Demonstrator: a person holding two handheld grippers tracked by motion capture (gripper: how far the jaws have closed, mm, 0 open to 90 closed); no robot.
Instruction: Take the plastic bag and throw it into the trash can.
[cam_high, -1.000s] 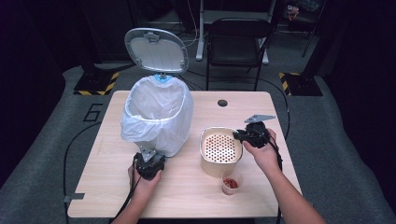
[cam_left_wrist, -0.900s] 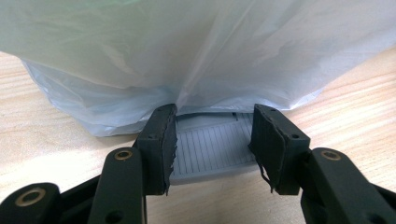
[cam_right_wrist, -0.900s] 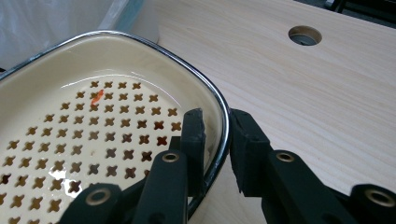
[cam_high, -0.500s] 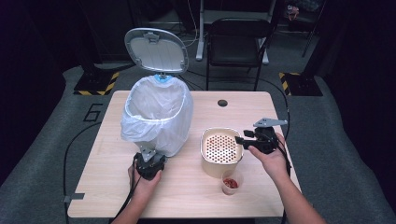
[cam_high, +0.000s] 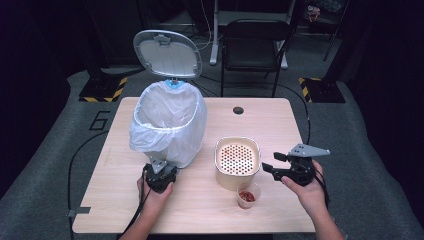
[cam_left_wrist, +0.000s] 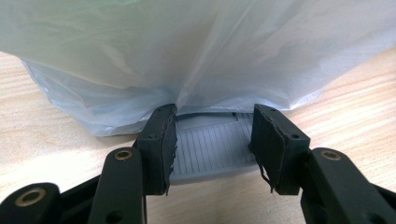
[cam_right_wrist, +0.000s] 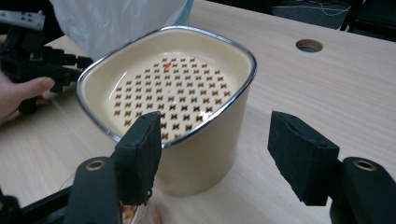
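Note:
A bin lined with a white plastic bag (cam_high: 170, 120) stands at the table's left, its grey lid (cam_high: 167, 54) tipped up. At the bin's foot, my left gripper (cam_high: 159, 172) is shut on the grey ribbed pedal (cam_left_wrist: 212, 149), one pad on each side of it (cam_left_wrist: 212, 122). A cream container with a perforated insert (cam_high: 237, 162) stands right of the bin, and it looks near and large in the right gripper view (cam_right_wrist: 173, 93). My right gripper (cam_high: 269, 161) hovers just right of it. Its jaws have just been opening and hold nothing (cam_right_wrist: 219, 135).
A small clear cup with red bits (cam_high: 247, 195) stands just in front of the container. The wooden table (cam_high: 280, 125) has a cable hole (cam_high: 238, 110) near its far edge. A black chair (cam_high: 255, 45) stands behind the table.
My right gripper has pulled back to the right, away from the container's rim, and its jaws have spread. The left gripper stays on the pedal.

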